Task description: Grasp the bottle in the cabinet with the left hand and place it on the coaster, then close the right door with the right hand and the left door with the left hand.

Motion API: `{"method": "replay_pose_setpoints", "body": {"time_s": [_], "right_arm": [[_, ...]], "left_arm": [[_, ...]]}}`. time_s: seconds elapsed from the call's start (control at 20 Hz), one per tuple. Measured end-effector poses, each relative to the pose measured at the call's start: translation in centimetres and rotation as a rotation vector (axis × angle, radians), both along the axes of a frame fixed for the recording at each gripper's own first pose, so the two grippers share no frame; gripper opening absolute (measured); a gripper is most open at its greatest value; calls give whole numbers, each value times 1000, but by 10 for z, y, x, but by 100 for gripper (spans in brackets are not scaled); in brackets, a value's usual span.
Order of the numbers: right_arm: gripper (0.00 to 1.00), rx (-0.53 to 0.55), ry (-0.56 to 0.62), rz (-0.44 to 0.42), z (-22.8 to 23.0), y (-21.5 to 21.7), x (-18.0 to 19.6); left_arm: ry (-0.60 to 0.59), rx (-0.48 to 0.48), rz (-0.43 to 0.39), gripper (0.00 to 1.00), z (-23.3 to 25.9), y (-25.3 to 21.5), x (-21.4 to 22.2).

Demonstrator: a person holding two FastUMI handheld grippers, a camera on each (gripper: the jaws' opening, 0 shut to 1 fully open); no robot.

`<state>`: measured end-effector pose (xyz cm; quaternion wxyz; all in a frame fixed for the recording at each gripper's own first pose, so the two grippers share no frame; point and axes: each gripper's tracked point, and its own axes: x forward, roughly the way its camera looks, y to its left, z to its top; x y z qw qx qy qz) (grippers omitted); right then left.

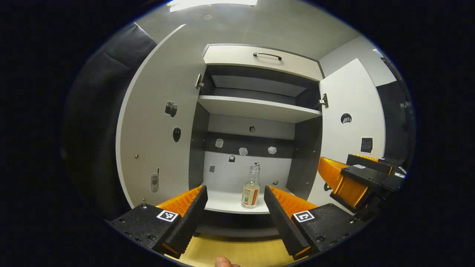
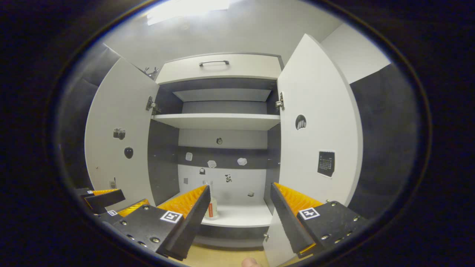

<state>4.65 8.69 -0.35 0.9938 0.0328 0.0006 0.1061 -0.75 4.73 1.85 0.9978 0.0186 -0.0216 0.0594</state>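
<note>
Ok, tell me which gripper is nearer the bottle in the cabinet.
Left. The left gripper is open and lined up straight in front of the bottle, which shows between its fingers. The right gripper, also open, sits off to the bottle's right, by the right door.

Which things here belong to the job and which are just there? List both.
For the job:
bottle on the cabinet's lowest shelf
left door, open
right door, open
left gripper, open
right gripper, open

Just there:
upper shelf
drawer handle
stickers on the back wall
</note>
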Motion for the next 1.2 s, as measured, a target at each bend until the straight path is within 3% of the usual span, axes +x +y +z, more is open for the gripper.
{"method": "replay_pose_setpoints", "body": {"time_s": [0.2,0.25,0.3,0.75,0.8,0.85,0.95,1.0,1.2], "right_arm": [[98,-18,-27,26,-3,12,14],[93,-20,-33,32,-4,14,16],[98,-21,-36,38,-5,17,19],[98,-42,-28,52,-14,19,33],[93,-41,-27,51,-13,18,34],[98,-40,-27,50,-14,17,34],[93,-38,-23,48,-14,15,35],[98,-35,-23,45,-14,14,37],[98,-36,-29,32,-13,9,43]], "left_arm": [[-10,5,29,96,2,9,-1],[-10,7,35,96,2,10,0],[-10,9,40,96,2,11,0],[-9,9,55,96,2,12,8],[-6,9,53,96,1,11,10],[-4,8,50,96,1,9,12],[-5,7,47,96,1,7,15],[-8,5,45,96,2,6,18],[-19,-8,34,96,2,4,34]]}}
